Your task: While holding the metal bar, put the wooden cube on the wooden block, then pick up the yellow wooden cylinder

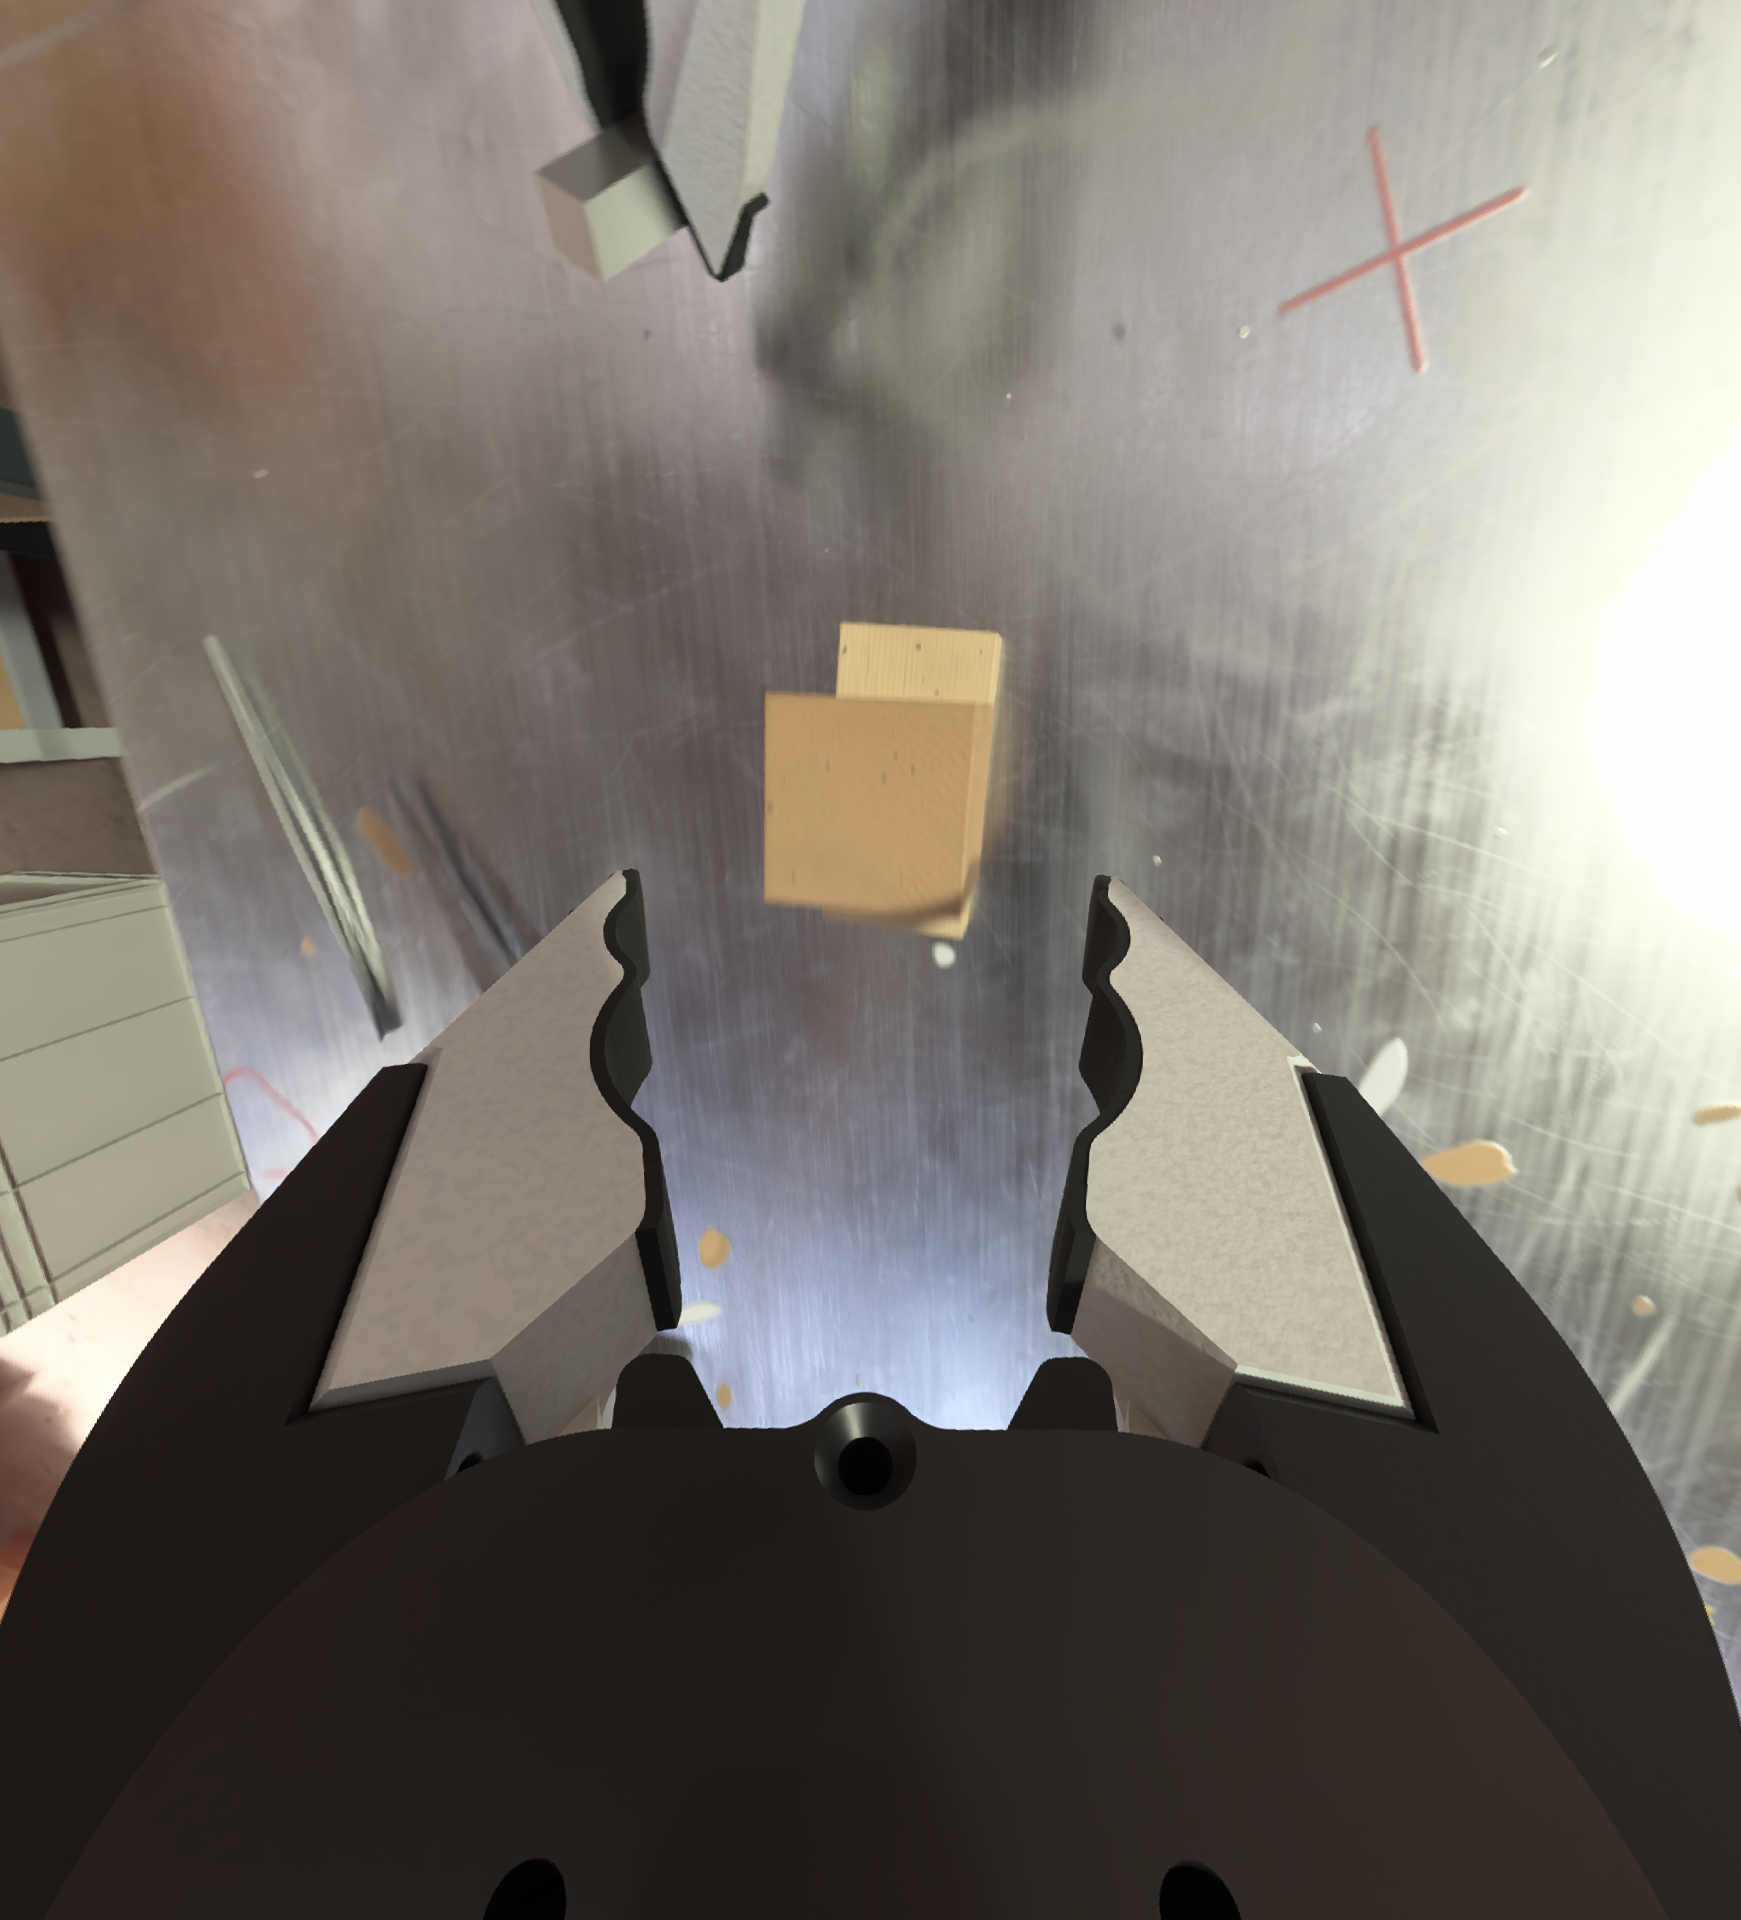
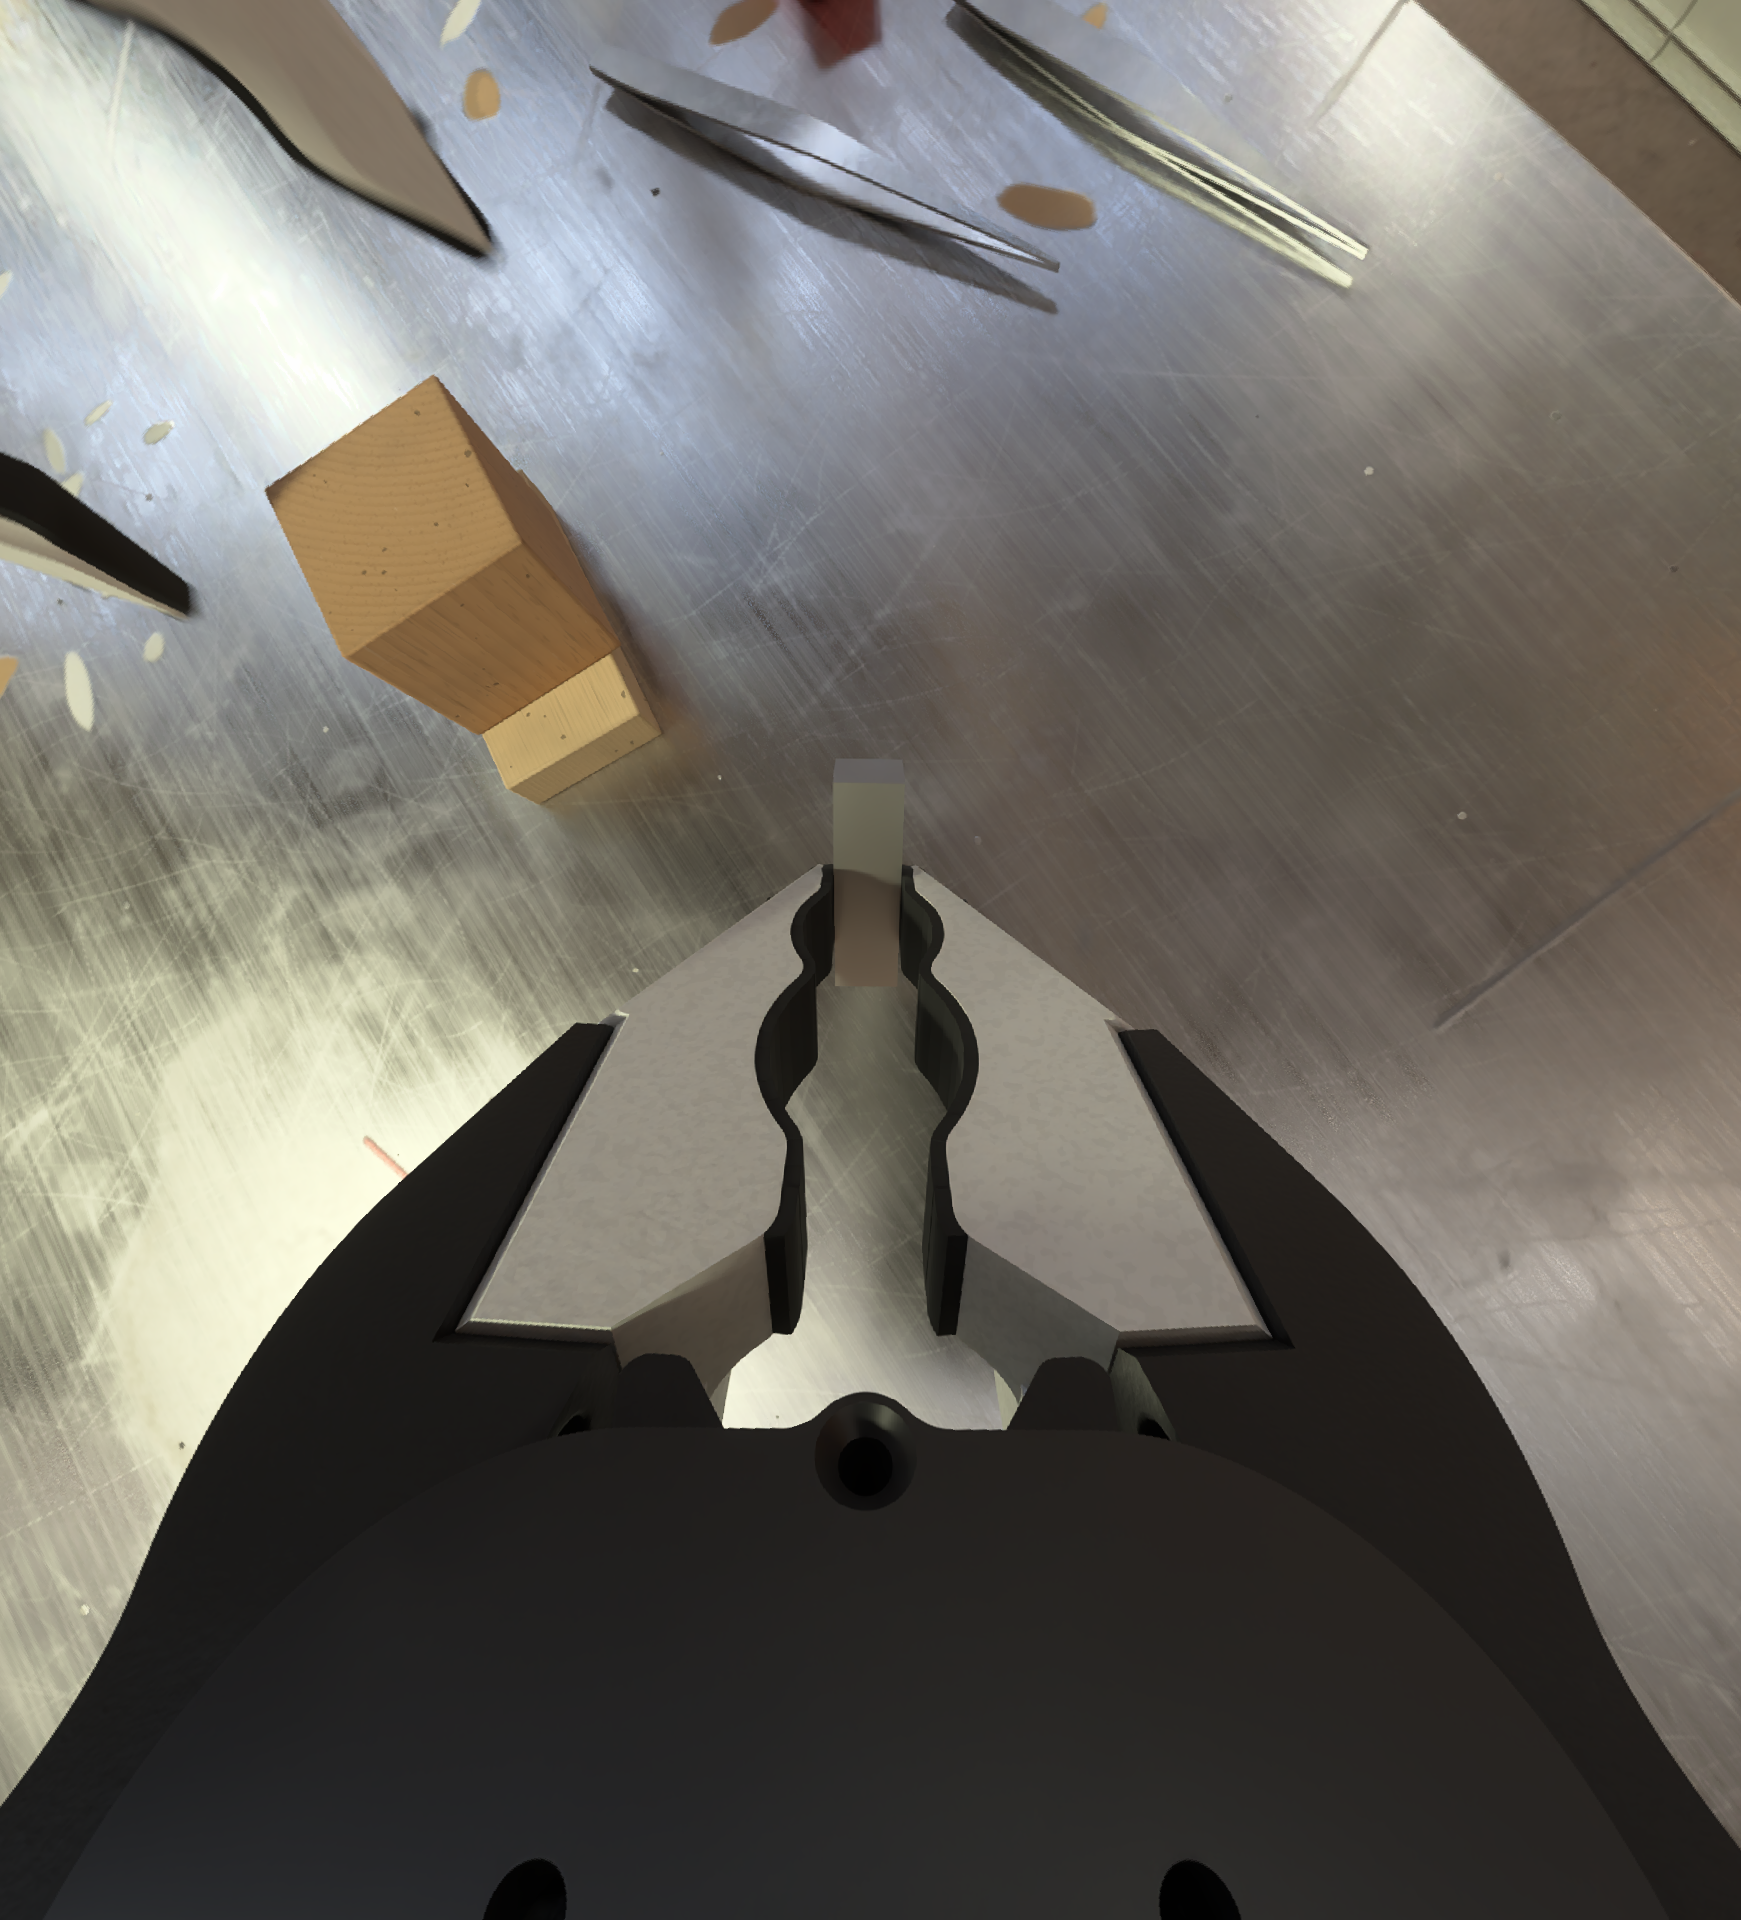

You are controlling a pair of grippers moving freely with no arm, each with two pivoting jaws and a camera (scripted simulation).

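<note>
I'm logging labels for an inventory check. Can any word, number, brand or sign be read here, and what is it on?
No readable words, numbers or brands in either view.
Only marks: a red cross and a faint red scribble on the scratched metal tabletop; neither forms letters.
The light wooden cube, the wooden block under it and the grey metal bar in the right gripper carry no print.

2 grippers showing: left gripper (image 1: 864, 883), right gripper (image 2: 868, 873). 1 metal bar (image 2: 868, 821). 2 wood pcs sitting stacked: 1 wooden cube (image 2: 398, 530), 1 wooden block (image 2: 575, 727). 2 thin metal strips lying: (image 2: 835, 166), (image 2: 1167, 156). 1 grey crate (image 1: 55, 1081). 1 red X mark (image 1: 1398, 249).
</note>
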